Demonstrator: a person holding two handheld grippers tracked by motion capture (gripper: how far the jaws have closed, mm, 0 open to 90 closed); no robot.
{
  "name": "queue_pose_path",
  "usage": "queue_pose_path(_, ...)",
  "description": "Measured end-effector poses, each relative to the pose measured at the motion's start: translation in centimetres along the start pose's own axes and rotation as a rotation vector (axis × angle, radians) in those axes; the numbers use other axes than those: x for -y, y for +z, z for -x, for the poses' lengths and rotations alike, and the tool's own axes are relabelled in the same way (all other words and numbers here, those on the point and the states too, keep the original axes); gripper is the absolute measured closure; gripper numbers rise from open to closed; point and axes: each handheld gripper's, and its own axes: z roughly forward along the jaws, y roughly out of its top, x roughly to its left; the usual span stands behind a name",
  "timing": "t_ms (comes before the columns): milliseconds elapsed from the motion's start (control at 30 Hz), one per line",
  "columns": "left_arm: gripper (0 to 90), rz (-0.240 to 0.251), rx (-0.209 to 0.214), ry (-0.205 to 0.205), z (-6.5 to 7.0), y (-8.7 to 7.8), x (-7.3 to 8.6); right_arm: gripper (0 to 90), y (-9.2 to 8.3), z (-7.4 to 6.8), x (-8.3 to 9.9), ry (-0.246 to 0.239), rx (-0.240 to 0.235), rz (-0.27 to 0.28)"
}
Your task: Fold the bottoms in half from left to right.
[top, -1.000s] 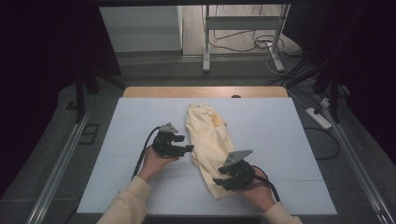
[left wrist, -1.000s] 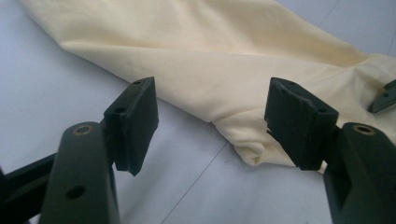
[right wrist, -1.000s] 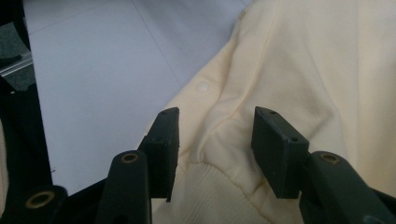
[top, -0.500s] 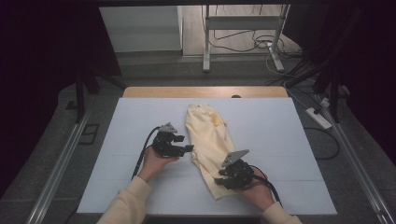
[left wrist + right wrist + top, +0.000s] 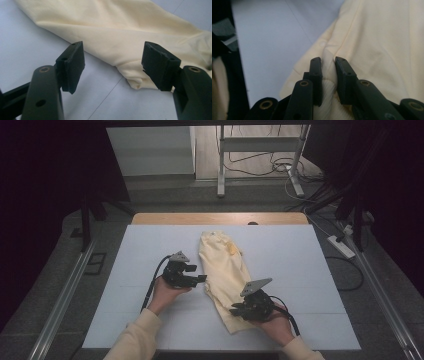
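A pale yellow garment [image 5: 224, 270] lies lengthwise mid-worktop [image 5: 125, 270]. From above the right tongs [image 5: 239, 310] merely sit on its near end, but their own view shows them just closing, pinching a fabric fold. The left tongs [image 5: 112, 66] stand wide beside the cloth's edge, gripping nothing.

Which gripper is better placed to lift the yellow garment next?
Right. The right gripper has just been closing, with a fold of the yellow garment between its jaws at the near end. The left gripper stands open beside the cloth's edge, gripping nothing.
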Motion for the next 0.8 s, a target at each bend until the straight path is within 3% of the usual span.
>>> queue_pose_path(100,34.4,0.002,0.0,0.003,0.0,0.0,0.0,75.6,0.0,-0.8,-0.4,-0.026,-0.014,0.019)
queue_pose_path(233,34.3,0.004,0.0,0.004,0.1,0.0,0.0,74.7,0.6,-1.4,-0.4,-0.053,-0.012,0.001)
queue_pose_path(533,34.3,0.009,-0.002,0.004,0.1,-0.2,-0.1,66.6,1.0,-1.4,-0.2,-0.064,-0.018,0.0)
queue_pose_path(633,34.3,0.011,-0.003,0.005,0.0,-0.2,-0.1,56.3,0.6,-1.3,-0.2,-0.068,-0.006,0.022)
queue_pose_path(800,34.3,0.01,-0.003,0.005,0.0,-0.2,0.0,48.8,-1.1,-0.4,-0.6,-0.018,0.015,0.108)
